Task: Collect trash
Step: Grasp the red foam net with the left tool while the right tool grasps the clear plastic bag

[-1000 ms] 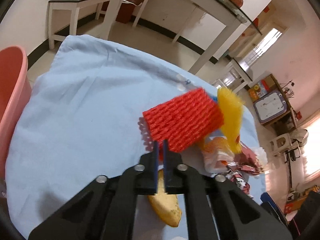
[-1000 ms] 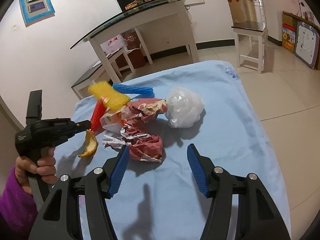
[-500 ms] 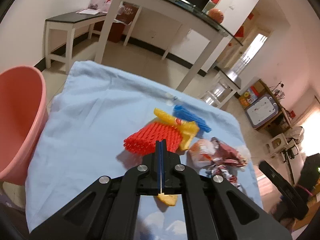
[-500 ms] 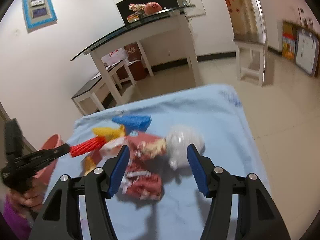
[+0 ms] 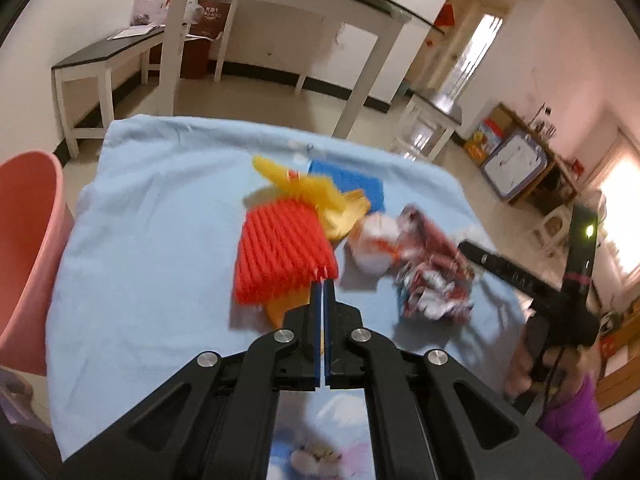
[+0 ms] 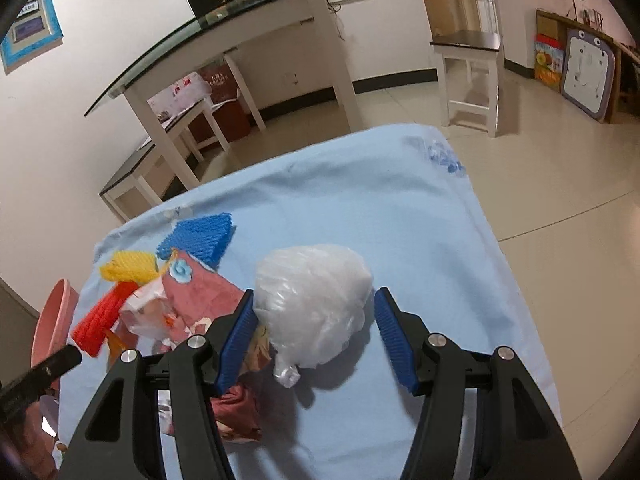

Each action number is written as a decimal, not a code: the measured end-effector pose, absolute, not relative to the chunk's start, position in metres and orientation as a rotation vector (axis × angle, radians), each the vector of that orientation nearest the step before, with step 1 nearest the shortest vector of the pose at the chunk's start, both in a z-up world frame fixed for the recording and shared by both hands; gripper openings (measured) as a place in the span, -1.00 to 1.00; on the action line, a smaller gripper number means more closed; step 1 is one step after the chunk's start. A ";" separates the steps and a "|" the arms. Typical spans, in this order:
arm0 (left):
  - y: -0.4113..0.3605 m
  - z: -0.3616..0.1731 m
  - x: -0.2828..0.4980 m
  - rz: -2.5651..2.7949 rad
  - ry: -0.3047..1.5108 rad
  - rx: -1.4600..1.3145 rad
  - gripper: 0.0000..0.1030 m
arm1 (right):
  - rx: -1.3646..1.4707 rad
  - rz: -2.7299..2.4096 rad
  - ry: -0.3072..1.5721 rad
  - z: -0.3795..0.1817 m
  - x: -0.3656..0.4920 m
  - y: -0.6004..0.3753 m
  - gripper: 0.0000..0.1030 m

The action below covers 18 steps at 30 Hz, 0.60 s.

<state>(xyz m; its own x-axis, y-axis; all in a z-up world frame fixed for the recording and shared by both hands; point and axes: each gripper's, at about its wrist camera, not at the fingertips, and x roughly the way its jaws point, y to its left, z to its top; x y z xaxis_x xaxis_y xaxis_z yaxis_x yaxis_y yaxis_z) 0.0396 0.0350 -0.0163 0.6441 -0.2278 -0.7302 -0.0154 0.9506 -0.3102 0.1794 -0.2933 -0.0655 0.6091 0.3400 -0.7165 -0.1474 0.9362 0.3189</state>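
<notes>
My left gripper (image 5: 323, 280) is shut on one corner of a red foam net (image 5: 280, 252), held just above the blue cloth (image 5: 160, 240). The same red foam net (image 6: 104, 316) shows at the left of the right wrist view. An orange peel (image 5: 286, 310) lies under it. A yellow foam net (image 5: 308, 190) and a blue foam net (image 5: 352, 180) lie behind. My right gripper (image 6: 315, 295) straddles a white plastic bag (image 6: 312, 296); its jaws are closing with the bag between them, and the right pad is still clear of it.
A pink basin (image 5: 24, 260) stands off the table's left edge. Crumpled red and white wrappers (image 5: 432, 280) lie beside the bag. A hand in a purple sleeve (image 5: 576, 416) holds the right gripper. A glass-topped table (image 6: 240, 32) and a stool (image 6: 468, 72) stand beyond.
The left gripper has carried the red net left and up while rolling. The right gripper has moved forward and down over the white bag, and its jaws have narrowed.
</notes>
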 end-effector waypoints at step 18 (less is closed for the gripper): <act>0.077 -0.012 0.071 -0.030 0.866 -0.487 -0.11 | 0.292 0.291 0.848 -0.063 0.179 -0.301 -0.40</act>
<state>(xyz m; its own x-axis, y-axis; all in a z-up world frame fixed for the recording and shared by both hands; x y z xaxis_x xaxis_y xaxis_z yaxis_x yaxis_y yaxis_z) 0.0713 0.0771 -0.0121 0.6542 -0.2189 -0.7240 -0.1691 0.8906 -0.4221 0.1792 -0.3014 -0.0634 0.6270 0.3647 -0.6883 -0.1353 0.9212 0.3648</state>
